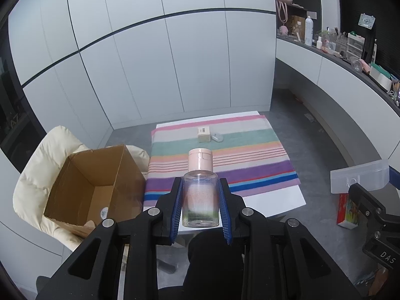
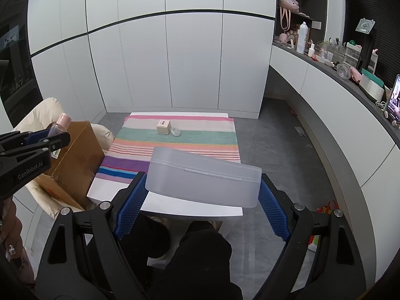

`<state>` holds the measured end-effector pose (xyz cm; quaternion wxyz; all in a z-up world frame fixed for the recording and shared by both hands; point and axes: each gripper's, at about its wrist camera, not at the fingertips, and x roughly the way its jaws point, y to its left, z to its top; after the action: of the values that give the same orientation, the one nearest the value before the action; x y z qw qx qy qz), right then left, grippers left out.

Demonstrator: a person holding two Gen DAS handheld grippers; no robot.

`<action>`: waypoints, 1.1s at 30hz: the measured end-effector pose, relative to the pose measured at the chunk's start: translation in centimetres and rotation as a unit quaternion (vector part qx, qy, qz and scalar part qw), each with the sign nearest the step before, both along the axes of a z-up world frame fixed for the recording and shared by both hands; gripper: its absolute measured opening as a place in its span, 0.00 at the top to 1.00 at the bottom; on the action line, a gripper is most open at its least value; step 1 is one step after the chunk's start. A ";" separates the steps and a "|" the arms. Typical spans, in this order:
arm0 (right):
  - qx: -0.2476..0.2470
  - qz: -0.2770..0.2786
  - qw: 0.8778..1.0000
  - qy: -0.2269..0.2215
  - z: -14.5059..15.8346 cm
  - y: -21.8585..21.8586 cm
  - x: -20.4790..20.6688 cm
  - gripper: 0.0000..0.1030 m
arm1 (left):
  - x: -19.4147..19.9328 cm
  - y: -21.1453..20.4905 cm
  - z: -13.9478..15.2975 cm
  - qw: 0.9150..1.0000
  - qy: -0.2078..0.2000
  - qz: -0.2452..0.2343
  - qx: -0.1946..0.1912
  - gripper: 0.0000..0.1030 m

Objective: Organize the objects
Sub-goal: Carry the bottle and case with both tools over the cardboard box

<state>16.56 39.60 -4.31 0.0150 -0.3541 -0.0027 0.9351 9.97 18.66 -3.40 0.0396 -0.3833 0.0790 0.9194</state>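
Above the white counter [image 2: 175, 207] with its striped cloth [image 1: 220, 165], left fingers [image 1: 176, 200] pinch a pink-capped bottle [image 1: 200, 195], right fingers [image 2: 130, 200] clamp a frosted box [image 2: 203, 178]; next, probably placing each, perhaps in the near-left cardboard box [image 1: 95, 182].

The left gripper [image 1: 200, 197] clamps a clear bottle [image 1: 200, 195] with a pink cap [image 1: 200, 159] above a striped cloth [image 1: 220, 157]; beside it an open cardboard box [image 1: 92, 187], apparently on a cream cushion [image 1: 42, 155].

Before you the cloth [image 2: 175, 140] lies on the worktop [image 2: 190, 210], the small box [image 2: 163, 127] near its far edge, and the carton [image 1: 92, 187] sits left on a chair [image 1: 37, 165].
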 end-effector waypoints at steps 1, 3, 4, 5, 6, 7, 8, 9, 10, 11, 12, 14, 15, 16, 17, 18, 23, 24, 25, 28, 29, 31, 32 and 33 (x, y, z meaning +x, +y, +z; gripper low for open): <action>0.001 -0.001 1.000 -0.003 -0.1 -0.1 -0.2 0.15 | -0.1 -0.2 -0.1 1.000 -0.002 0.002 0.001 0.73; 0.005 0.000 1.000 -0.009 -0.3 -0.2 -0.5 0.15 | -0.4 -0.6 -0.4 1.000 -0.004 0.005 0.004 0.73; 0.008 0.000 1.000 -0.012 -0.5 -0.3 -0.8 0.15 | -0.5 -0.7 -0.6 1.000 -0.005 0.006 0.003 0.73; 0.010 -0.001 1.000 -0.016 -0.8 -0.3 -1.1 0.15 | -0.6 -0.9 -0.8 1.000 -0.005 0.007 0.001 0.73; 0.009 -0.002 1.000 -0.019 -1.0 -0.4 -1.3 0.15 | -0.6 -1.0 -0.9 1.000 -0.006 0.007 -0.002 0.73; 0.008 -0.002 1.000 -0.022 -1.2 -0.4 -1.6 0.15 | -0.7 -1.1 -1.2 1.000 -0.007 0.007 -0.003 0.73; 0.006 -0.002 1.000 -0.026 -1.4 -0.4 -1.9 0.15 | -0.9 -1.4 -1.3 1.000 -0.010 0.008 -0.003 0.73; 0.006 0.001 1.000 -0.028 -1.6 -0.7 -2.3 0.15 | -1.0 -1.7 -1.5 1.000 -0.012 0.010 -0.002 0.73; 0.006 0.004 1.000 -0.030 -1.6 -1.0 -2.6 0.15 | -1.1 -2.1 -1.7 1.000 -0.013 0.015 0.000 0.73; 0.007 0.008 0.999 -0.031 -1.6 -1.3 -2.8 0.15 | -1.2 -2.5 -1.8 1.000 -0.015 0.019 0.001 0.73; 0.009 0.013 0.999 -0.032 -1.7 -1.8 -3.1 0.15 | -1.3 -3.0 -2.0 1.000 -0.015 0.025 0.001 0.73; 0.013 0.027 0.999 -0.035 -1.8 -2.8 -3.6 0.15 | -1.5 -4.1 -2.3 0.999 -0.018 0.038 0.002 0.73; 0.014 0.032 0.999 -0.036 -1.9 -3.3 -3.9 0.15 | -1.6 -4.9 -2.4 0.999 -0.019 0.045 0.005 0.73; 0.014 0.040 0.998 -0.037 -2.0 -3.9 -4.2 0.15 | -1.5 -5.3 -2.5 0.999 -0.020 0.050 0.006 0.73; 0.015 0.048 0.998 -0.038 -2.1 -4.5 -4.4 0.15 | -1.6 -6.1 -2.6 0.998 -0.022 0.058 0.008 0.73; 0.016 0.057 0.997 -0.040 -2.2 -5.3 -4.7 0.15 | -1.6 -6.6 -2.7 0.998 -0.022 0.063 0.009 0.73; 0.020 0.099 0.994 -0.044 -2.6 -8.9 -5.6 0.15 | -1.2 -10.2 -3.0 0.995 -0.023 0.101 0.013 0.73; 0.021 0.107 0.993 -0.045 -2.7 -9.6 -5.7 0.15 | -1.2 -10.9 -3.0 0.994 -0.024 0.109 0.015 0.73; 0.023 0.118 0.992 -0.045 -2.8 -10.4 -5.8 0.15 | -1.0 -11.7 -3.1 0.993 -0.024 0.119 0.016 0.73; 0.030 0.145 0.988 -0.047 -3.1 -12.8 -6.2 0.15 | -0.7 -13.9 -3.2 0.989 -0.023 0.145 0.017 0.73; 0.031 0.154 0.986 -0.048 -3.2 -13.7 -6.3 0.15 | -0.5 -14.6 -3.3 0.988 -0.024 0.152 0.017 0.73; 0.032 0.170 0.984 -0.049 -3.4 -15.2 -6.4 0.15 | -0.1 -16.2 -3.6 0.985 -0.027 0.170 0.018 0.73; 0.032 0.176 0.983 -0.050 -3.5 -15.8 -6.4 0.15 | 0.1 -16.7 -3.7 0.984 -0.029 0.177 0.018 0.73; 0.032 0.185 0.981 -0.051 -3.6 -16.7 -6.4 0.15 | 0.2 -17.3 -3.9 0.983 -0.030 0.182 0.018 0.73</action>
<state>10.20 22.90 -7.86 -0.1468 -0.3941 -0.0991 0.9018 10.19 1.32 -7.25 -0.1189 -0.4181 -0.0103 0.9005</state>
